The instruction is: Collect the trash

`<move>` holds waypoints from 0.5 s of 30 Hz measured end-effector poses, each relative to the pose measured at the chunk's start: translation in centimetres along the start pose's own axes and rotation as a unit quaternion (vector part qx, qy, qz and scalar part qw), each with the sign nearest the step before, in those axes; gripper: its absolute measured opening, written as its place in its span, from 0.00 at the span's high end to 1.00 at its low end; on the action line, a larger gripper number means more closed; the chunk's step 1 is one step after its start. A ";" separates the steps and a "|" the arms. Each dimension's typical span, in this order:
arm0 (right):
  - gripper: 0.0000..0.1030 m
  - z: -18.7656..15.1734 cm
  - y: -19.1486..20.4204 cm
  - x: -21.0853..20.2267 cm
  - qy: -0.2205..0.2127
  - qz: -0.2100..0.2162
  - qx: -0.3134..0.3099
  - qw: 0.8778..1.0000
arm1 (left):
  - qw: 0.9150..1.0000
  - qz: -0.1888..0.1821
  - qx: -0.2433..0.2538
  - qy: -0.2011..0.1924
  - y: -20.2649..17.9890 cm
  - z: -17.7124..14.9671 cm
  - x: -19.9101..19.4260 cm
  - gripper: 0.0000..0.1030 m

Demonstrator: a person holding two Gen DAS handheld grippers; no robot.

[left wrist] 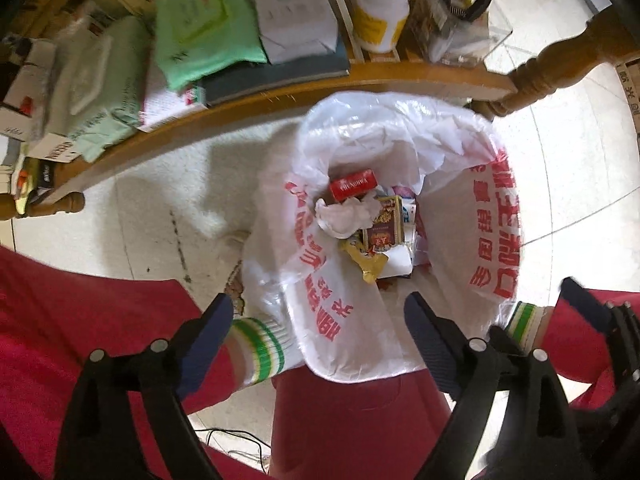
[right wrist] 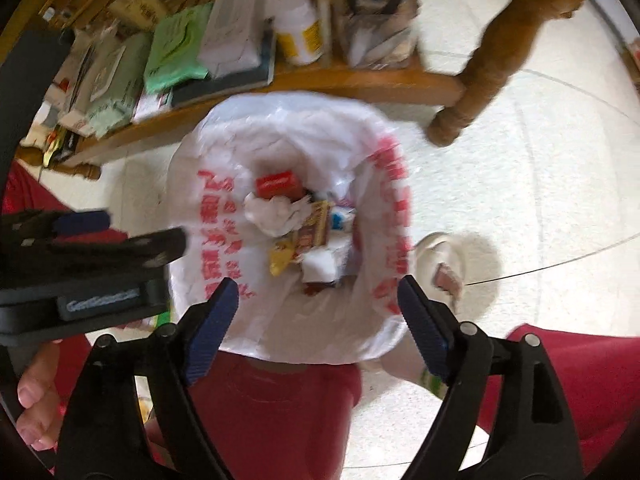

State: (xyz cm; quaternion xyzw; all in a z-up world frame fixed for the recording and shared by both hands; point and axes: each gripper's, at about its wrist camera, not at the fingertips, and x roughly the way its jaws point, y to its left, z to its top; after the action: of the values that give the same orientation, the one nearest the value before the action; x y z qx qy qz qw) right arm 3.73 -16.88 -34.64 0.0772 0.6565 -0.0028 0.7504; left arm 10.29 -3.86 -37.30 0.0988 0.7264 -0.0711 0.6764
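Observation:
A white plastic bag with red print [left wrist: 452, 220] [right wrist: 280, 128] stands open on the floor below both grippers. Inside lie a red box [left wrist: 354, 184] [right wrist: 278, 184], a crumpled white tissue [left wrist: 344, 216] [right wrist: 272, 212], a brown-and-gold box [left wrist: 384, 224] [right wrist: 314, 228] and a yellow wrapper [left wrist: 368, 260] [right wrist: 280, 260]. My left gripper [left wrist: 316, 308] hangs over the bag's near rim, open, nothing between its blue pads. My right gripper [right wrist: 318, 286] is also open and empty above the near rim. The left gripper [right wrist: 100, 240] shows from the side at the right wrist view's left edge.
A low wooden shelf [left wrist: 280, 96] behind the bag carries books, green packs and a white bottle with a yellow label [left wrist: 382, 12]. A turned wooden leg [left wrist: 560, 56] [right wrist: 492, 60] stands at the right. Red trouser legs and striped socks [left wrist: 260, 344] flank the bag; a slippered foot [right wrist: 440, 256] is beside it.

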 end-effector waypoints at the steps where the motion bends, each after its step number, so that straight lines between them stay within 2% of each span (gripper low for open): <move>1: 0.22 0.0 -0.3 -1.0 -0.013 -0.004 0.005 1.000 | 1.000 0.003 -0.003 -0.010 0.2 -0.3 -0.6 0.17; 2: 0.21 0.0 -0.4 -1.8 -0.026 -0.008 0.007 1.000 | 1.000 0.003 -0.008 -0.021 0.4 -0.5 -1.3 0.17; 4: 0.14 0.0 -0.3 -3.9 -0.058 -0.018 0.006 0.998 | 0.999 0.005 -0.014 -0.044 0.7 -1.0 -2.7 0.16; 7: 0.13 -0.4 0.0 -7.2 -0.105 -0.043 0.000 0.994 | 0.996 0.014 -0.023 -0.086 1.1 -2.0 -5.0 0.16; 9: 0.13 -0.7 0.3 -8.9 -0.129 -0.044 -0.003 0.991 | 0.992 0.022 -0.029 -0.117 1.2 -2.7 -6.7 0.16; 12: 0.13 -1.4 1.1 -12.3 -0.179 -0.054 -0.012 0.982 | 0.982 0.042 -0.041 -0.179 1.3 -4.2 -10.4 0.16; 15: 0.11 -2.0 1.9 -15.4 -0.223 -0.049 -0.017 0.973 | 0.967 0.064 -0.042 -0.242 0.9 -5.8 -14.2 0.16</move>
State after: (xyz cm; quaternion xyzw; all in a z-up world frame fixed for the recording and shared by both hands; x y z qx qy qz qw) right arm -0.19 -16.24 -19.54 0.0292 0.4752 -0.0457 0.8782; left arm 5.78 -2.29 -22.69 0.0960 0.5354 -0.0191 0.8389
